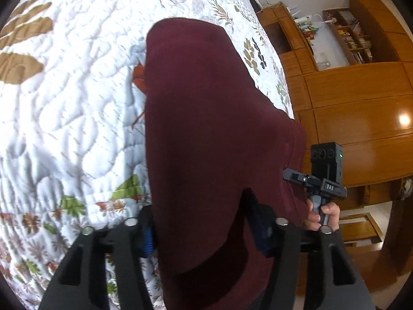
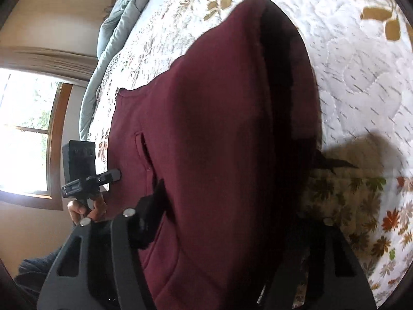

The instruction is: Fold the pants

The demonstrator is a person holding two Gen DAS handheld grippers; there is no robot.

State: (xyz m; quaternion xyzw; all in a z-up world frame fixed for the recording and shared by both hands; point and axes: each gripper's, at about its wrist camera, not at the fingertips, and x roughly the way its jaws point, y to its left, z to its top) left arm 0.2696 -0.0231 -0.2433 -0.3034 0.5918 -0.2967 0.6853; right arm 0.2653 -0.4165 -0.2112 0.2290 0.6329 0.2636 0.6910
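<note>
The maroon pants point(image 1: 206, 129) hang lifted over a bed with a white floral quilt point(image 1: 64, 103), held at the near edge by both grippers. My left gripper point(image 1: 204, 232) is shut on the pants; the cloth drapes over its fingers and hides the tips. My right gripper point(image 2: 222, 232) is shut on the pants point(image 2: 219, 129) too, its tips buried in cloth. A slit pocket point(image 2: 142, 149) shows near the waist. The right gripper also shows in the left wrist view point(image 1: 296, 177), pinching the pants' edge. The left gripper shows in the right wrist view point(image 2: 113, 175) at the other edge.
Wooden cabinets and shelves point(image 1: 348, 90) stand beyond the bed's right side. A light blue duvet point(image 2: 108, 51) is bunched along the far edge of the quilt point(image 2: 361, 90), near a window point(image 2: 25, 134). The pants cast a shadow point(image 2: 361, 155) on the quilt.
</note>
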